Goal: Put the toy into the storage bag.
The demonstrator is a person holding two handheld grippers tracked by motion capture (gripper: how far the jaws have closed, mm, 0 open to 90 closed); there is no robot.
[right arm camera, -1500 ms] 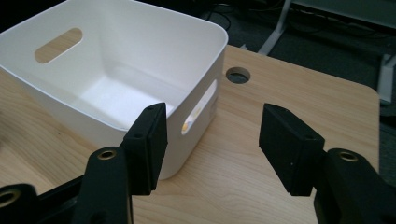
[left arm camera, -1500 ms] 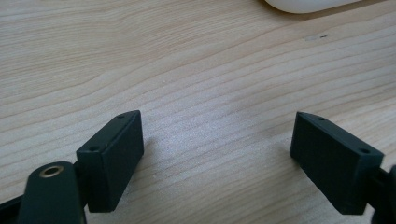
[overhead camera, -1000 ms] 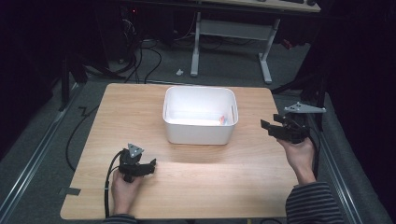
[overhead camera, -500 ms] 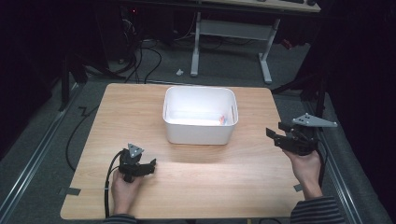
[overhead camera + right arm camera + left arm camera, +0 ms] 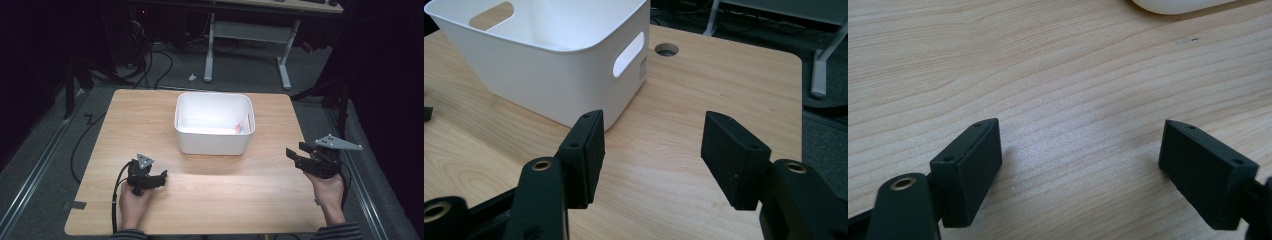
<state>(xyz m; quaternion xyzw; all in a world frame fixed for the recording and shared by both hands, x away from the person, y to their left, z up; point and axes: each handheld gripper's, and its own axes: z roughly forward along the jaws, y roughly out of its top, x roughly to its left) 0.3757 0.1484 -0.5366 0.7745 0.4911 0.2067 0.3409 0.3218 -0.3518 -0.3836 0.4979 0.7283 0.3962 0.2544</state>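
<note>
- Left gripper view: left gripper [image 5: 1080, 165] low over bare table [image 5: 1048, 75], jaws wide apart, nothing between them.
- Right gripper view: right gripper [image 5: 651, 150] jaws apart, empty, aimed at tub [image 5: 549, 60] corner, clear of it.
- High view: tub [image 5: 212, 142] mid-table, small orange item [image 5: 238, 129] inside at its right.
- Against a second ago: right gripper [image 5: 302, 157] lower and nearer the person, at table's right edge; left gripper [image 5: 150, 179] unmoved.
</note>
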